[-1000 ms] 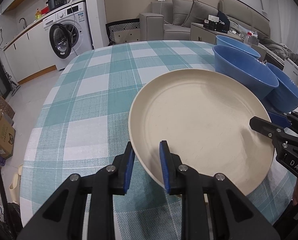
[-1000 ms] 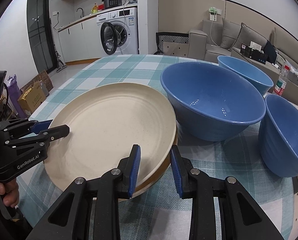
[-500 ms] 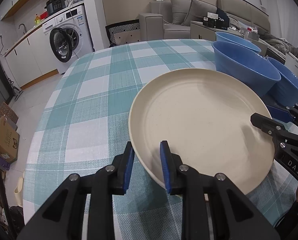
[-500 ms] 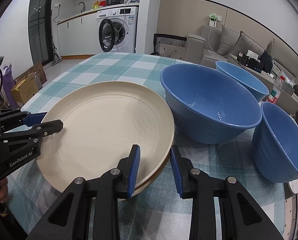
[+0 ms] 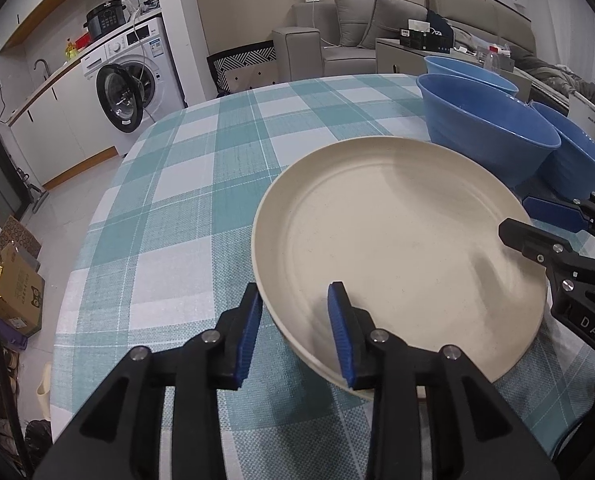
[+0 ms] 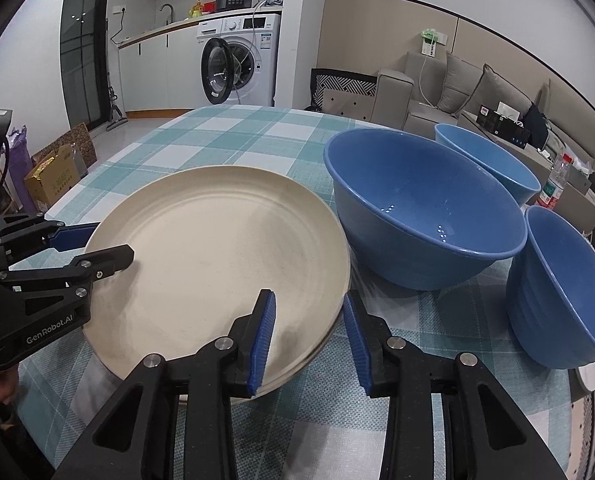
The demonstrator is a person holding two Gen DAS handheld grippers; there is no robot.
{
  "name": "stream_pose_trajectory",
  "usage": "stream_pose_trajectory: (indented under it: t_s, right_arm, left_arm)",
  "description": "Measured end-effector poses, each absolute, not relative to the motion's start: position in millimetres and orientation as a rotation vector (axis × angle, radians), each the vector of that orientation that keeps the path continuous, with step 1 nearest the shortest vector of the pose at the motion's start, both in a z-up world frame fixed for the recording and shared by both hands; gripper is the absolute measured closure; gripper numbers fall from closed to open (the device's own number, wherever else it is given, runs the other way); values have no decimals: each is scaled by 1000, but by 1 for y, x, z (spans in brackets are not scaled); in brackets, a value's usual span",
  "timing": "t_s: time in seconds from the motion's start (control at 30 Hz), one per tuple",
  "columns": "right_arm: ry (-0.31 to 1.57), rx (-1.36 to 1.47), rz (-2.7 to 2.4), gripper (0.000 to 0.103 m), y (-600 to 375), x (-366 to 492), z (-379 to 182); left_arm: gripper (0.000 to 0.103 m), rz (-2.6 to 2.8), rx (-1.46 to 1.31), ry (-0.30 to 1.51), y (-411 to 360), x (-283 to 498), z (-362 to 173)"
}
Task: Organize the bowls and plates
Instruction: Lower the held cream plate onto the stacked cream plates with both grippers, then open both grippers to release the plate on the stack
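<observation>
Item: cream plate (image 5: 397, 240) — round, no long axis, lying flat and face up on the checked desk (image 5: 185, 200), atop a second plate whose edge (image 6: 329, 332) shows beneath.

My left gripper (image 5: 295, 330): jaws have just been opening, slightly apart, straddling the near rim, pads not pressing. My right gripper (image 6: 309, 338): jaws likewise just opening, straddling the opposite rim, nothing held.

Three blue bowls — large (image 6: 421, 208), far (image 6: 489, 160), near (image 6: 565, 284) — upright, mouths up, beside the plate.
</observation>
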State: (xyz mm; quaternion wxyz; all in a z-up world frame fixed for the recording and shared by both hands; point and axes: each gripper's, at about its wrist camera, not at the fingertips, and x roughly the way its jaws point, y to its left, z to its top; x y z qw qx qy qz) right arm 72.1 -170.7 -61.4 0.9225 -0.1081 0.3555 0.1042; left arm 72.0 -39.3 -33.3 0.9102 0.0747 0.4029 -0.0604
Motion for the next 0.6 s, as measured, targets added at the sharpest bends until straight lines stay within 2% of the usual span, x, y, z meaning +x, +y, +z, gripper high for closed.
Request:
stream_pose_trajectory:
  t_s: [0.1,0.33,0.6]
  right_arm:
    - [733,-213,224,63,-172,73,-61]
    - [728,-179,265,52,-174,70,-55]
    - [708,-168,286,22,-173,64,-46]
  left_arm:
    - [68,-132,152,831,-38,73,-34]
    - [65,-165,69,867,-29,77,-35]
    - [61,-176,46,850,-27,73,-28]
